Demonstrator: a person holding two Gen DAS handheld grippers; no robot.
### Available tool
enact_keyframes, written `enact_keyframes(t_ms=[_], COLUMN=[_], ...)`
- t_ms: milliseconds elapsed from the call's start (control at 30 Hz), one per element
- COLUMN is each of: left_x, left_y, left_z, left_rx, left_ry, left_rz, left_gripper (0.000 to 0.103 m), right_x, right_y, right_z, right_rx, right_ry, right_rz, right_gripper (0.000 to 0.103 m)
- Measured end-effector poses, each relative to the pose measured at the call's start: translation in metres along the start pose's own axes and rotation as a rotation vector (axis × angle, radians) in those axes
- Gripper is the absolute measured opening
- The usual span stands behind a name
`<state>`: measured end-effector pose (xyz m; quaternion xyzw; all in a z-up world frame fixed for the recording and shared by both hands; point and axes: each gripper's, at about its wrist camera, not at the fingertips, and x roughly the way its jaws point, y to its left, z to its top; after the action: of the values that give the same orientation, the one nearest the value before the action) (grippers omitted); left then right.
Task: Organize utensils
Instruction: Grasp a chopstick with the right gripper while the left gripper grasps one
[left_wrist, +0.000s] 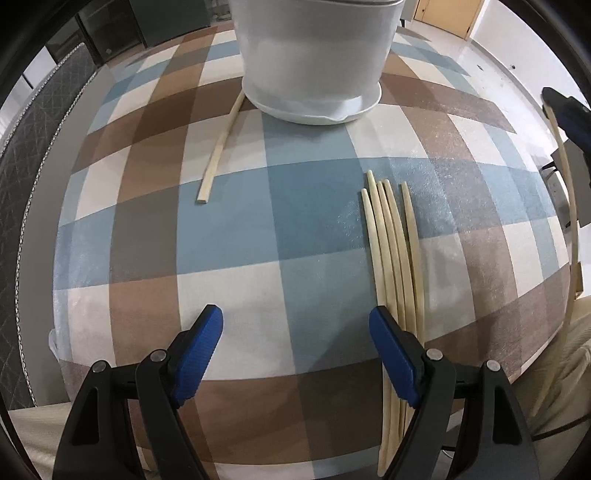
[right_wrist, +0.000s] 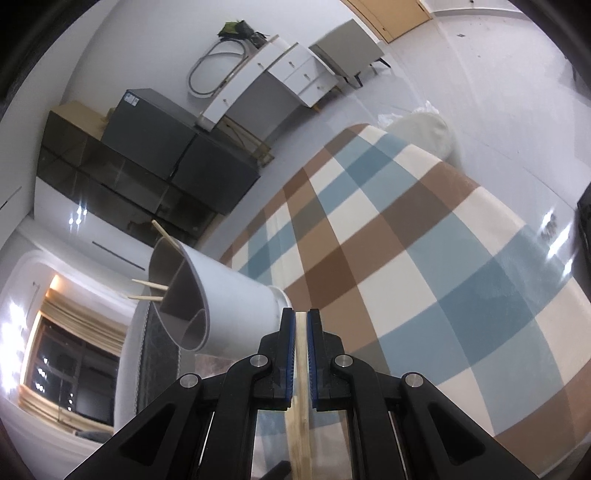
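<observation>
Right gripper (right_wrist: 301, 314) is pinching one chopstick (right_wrist: 300, 406) near its end; we're judging it light, stiff, slippery. Left gripper (left_wrist: 295, 325) is hanging spread, holder (left_wrist: 314, 55) at 12.

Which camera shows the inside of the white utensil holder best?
The right wrist view: the white divided utensil holder shows its open compartments with chopsticks inside. The left wrist view shows only its outer wall and base.
</observation>
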<state>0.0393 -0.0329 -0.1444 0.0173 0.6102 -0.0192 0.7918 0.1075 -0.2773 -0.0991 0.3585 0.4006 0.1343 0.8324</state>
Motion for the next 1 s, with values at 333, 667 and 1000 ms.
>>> enact_keyframes(t_ms=[333, 667, 1000], left_x=[-0.003, 0.007, 0.005], left_y=[-0.012, -0.008, -0.031], left_z=[0.009, 0.037, 0.056], left_rx=[0.026, -0.029, 0.0], left_ry=[-0.028, 0.017, 0.003], left_rz=[-0.008, 0.021, 0.003], left_gripper=[0.079, 0.077, 0.038], right_x=[-0.004, -0.007, -0.005], right_y=[0.002, 0.004, 0.01], right_z=[0.001, 0.002, 0.002], right_rx=[-0.012, -0.02, -0.038], right_ry=[-0.018, -0.025, -0.03], right_rz=[0.002, 0.009, 0.006], right_gripper=[0.006, 0.006, 0.006])
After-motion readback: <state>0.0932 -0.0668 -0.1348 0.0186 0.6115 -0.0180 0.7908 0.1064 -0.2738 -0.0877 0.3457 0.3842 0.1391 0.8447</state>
